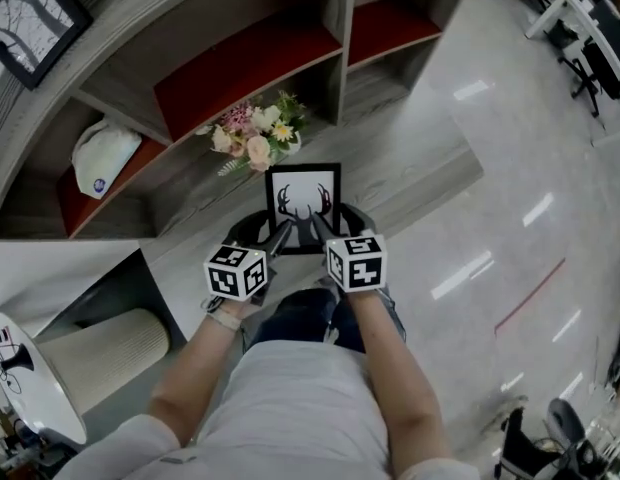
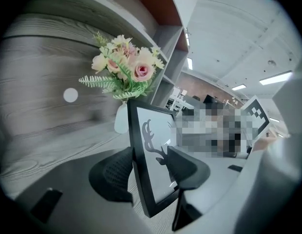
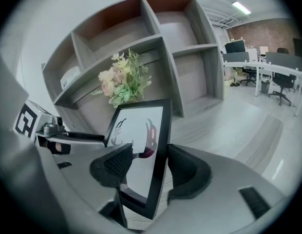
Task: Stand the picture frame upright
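Observation:
The picture frame [image 1: 303, 206] is black-rimmed with a deer-antler print, and both grippers hold it by its lower part. It stands nearly upright on the grey wood shelf base [image 1: 410, 168]. My left gripper [image 1: 274, 240] is shut on its left edge; in the left gripper view the picture frame [image 2: 150, 150] sits between the two pads [image 2: 113, 173]. My right gripper [image 1: 321, 230] is shut on the right edge, the picture frame [image 3: 141, 145] passing between its fingers [image 3: 188, 170].
A vase of pink and white flowers [image 1: 258, 133] stands just behind the frame. A white cap [image 1: 103, 156] lies in a shelf compartment at the left. Another framed picture [image 1: 30, 18] is at the top left. A ribbed cream lampshade [image 1: 105, 348] is near my left arm.

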{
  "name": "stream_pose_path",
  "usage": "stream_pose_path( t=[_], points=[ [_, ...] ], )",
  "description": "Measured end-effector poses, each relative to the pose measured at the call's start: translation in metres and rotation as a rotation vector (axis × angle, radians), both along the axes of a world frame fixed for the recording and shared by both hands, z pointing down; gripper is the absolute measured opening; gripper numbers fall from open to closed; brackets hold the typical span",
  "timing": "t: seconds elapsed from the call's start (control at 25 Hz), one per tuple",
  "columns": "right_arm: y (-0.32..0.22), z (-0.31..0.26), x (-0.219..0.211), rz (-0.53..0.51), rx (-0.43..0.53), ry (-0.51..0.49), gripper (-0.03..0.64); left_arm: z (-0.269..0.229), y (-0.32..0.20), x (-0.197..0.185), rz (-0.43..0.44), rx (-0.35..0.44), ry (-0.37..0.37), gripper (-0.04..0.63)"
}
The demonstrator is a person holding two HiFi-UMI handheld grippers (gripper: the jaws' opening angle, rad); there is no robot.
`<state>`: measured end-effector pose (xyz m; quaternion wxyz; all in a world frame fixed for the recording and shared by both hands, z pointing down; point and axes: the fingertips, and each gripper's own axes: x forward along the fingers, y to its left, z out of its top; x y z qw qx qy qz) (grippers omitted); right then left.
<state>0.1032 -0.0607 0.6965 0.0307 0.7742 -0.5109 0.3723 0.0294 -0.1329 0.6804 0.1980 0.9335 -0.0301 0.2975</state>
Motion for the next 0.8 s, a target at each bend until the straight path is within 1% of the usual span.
stream_pose_path(
  t=[0.28,0.8],
  points=[
    [-0.003,-0.046,0.015,-0.025,0.056,0.049,0.232,-0.045,0.0,0.011,-0.033,0.04,0.063,0.226],
    [-0.017,-0.134,0.05,-0.155,0.155,0.113,0.231,-0.128,-0.006,0.039,-0.151,0.106,0.16,0.225]
  ],
)
